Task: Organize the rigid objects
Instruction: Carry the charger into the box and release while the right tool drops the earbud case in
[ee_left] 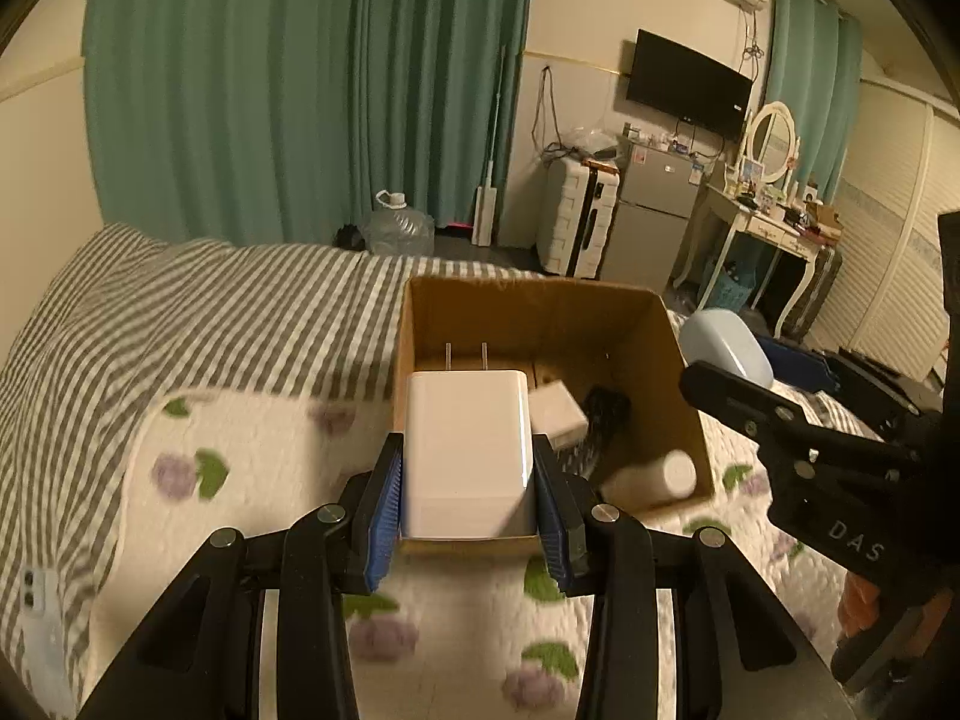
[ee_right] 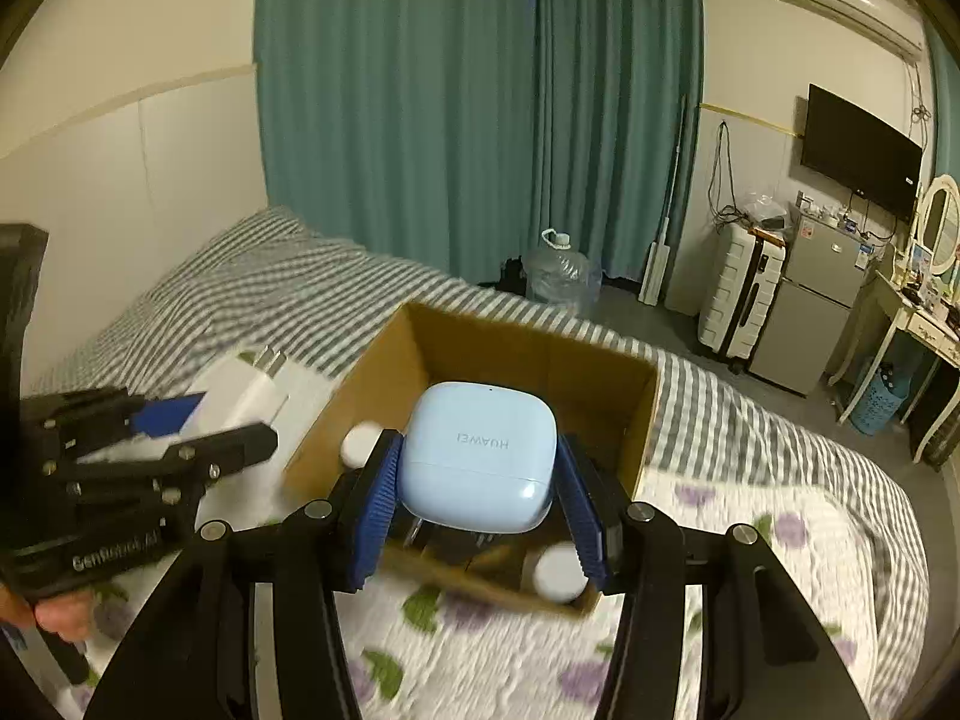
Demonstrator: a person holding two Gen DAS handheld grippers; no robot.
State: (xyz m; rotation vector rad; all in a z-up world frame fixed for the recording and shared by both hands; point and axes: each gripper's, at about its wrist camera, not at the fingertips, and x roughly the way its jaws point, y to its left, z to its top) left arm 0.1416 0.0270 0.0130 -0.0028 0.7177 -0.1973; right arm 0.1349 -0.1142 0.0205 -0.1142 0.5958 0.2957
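In the left wrist view, the left gripper is pinching 1 white charger between its 2 blue pads. The charger's 2 metal prongs are pointing away from the gripper, toward the far wall of the cardboard box. The charger is hanging at the box's near edge, by its left corner — the open box is lying straight ahead and below. Inside the box I am counting 1 white flat thing, 1 dark thing and 1 white bottle lying on its side. The box is sitting on a flowery blanket.

In the right wrist view, the right gripper is squeezing 1 light blue earbud case with its 2 pads. The case is hanging over the middle of the same box, so this hand looks nearer to dropping — it likely only needs to go down and let go. 2 white round things are showing inside, 1 near each pad.
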